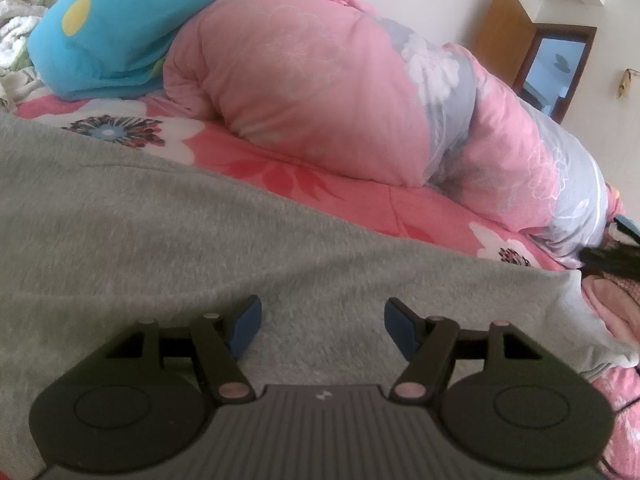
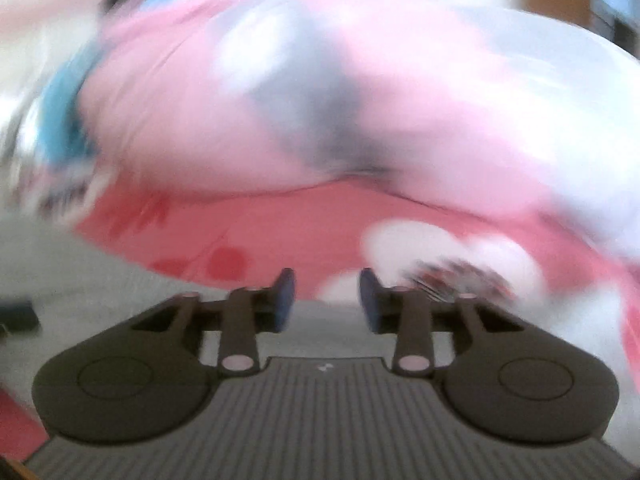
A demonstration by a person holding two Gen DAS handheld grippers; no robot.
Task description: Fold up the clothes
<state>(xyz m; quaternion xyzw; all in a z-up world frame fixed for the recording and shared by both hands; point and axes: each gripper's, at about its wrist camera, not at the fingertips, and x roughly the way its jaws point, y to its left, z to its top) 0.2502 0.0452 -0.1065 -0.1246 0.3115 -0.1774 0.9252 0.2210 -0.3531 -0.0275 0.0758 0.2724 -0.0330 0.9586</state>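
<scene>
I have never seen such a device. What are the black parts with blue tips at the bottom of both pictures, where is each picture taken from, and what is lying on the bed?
There is no robot here. A person holds a hand tool in each hand, and each tool has two fingers with blue pads. A camera on each tool looks forward along its fingers, so one picture comes from the left gripper and the other from the right gripper.

In the left view, a grey garment lies spread on a pink flowered bedsheet. Behind it are a rolled pink quilt and a blue pillow.

The right view is blurred, but the same quilt and bedsheet show.

Both grippers are open and hold nothing.
</scene>
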